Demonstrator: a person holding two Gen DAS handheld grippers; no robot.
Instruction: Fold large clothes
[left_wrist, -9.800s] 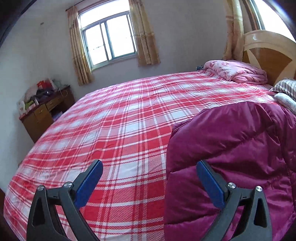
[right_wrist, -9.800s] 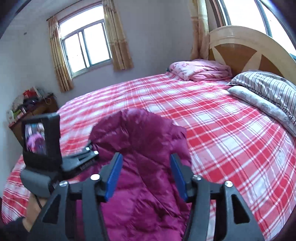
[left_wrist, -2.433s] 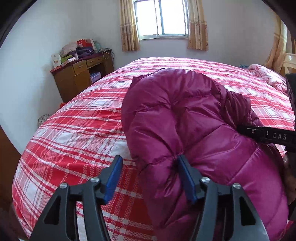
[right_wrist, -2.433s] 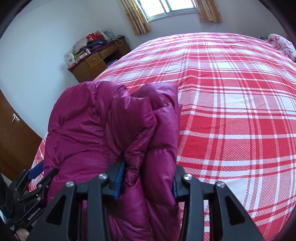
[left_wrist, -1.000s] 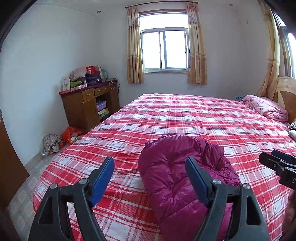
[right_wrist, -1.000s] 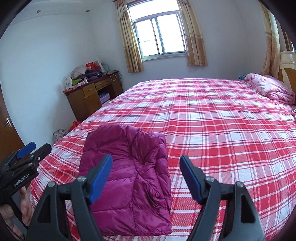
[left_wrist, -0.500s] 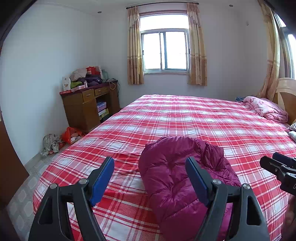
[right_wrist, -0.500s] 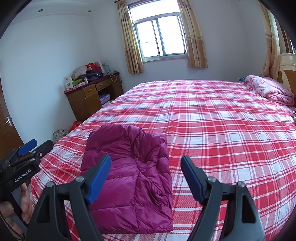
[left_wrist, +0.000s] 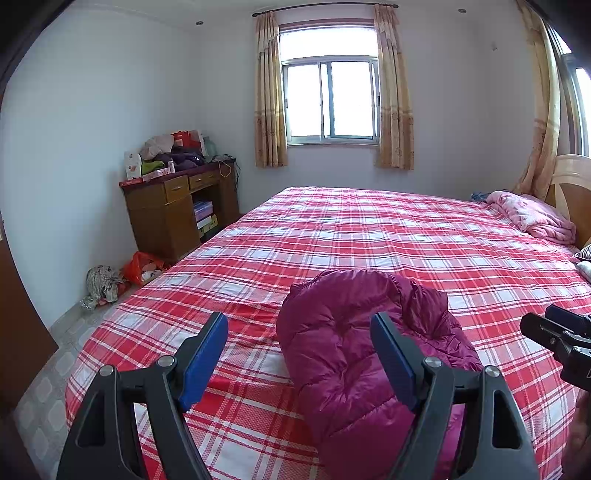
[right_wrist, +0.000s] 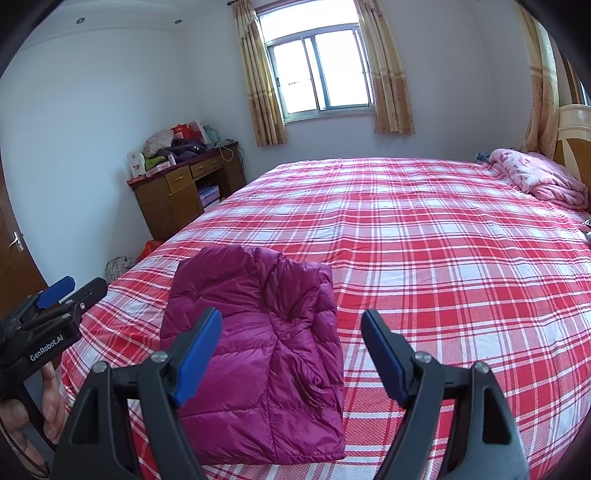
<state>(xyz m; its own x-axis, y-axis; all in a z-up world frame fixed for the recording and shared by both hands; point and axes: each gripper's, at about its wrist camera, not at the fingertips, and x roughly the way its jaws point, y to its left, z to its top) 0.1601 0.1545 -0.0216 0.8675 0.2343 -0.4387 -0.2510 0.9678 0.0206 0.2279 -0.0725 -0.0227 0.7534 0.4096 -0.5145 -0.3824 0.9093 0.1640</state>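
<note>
A magenta puffer jacket (right_wrist: 258, 343) lies folded into a compact block near the front edge of the bed (right_wrist: 443, 258), which has a red and white plaid cover. In the left wrist view the same jacket (left_wrist: 347, 343) bulges up between and beyond the fingers. My left gripper (left_wrist: 299, 354) hovers back from it, open, nothing between its blue pads. My right gripper (right_wrist: 291, 350) is also open and held off the jacket, empty. The left gripper (right_wrist: 55, 295) shows at the left edge of the right wrist view, held by a hand (right_wrist: 48, 406).
A wooden desk (left_wrist: 173, 206) piled with clutter stands at the left wall, with bags (left_wrist: 122, 273) on the floor beside it. A pink folded quilt (left_wrist: 532, 218) lies by the headboard (left_wrist: 569, 184) at right. A curtained window (left_wrist: 328, 99) is at the back.
Over the last second both grippers have stayed still and open, and the jacket has not moved. A little earlier both were shut on the jacket; they have since let go and pulled back.
</note>
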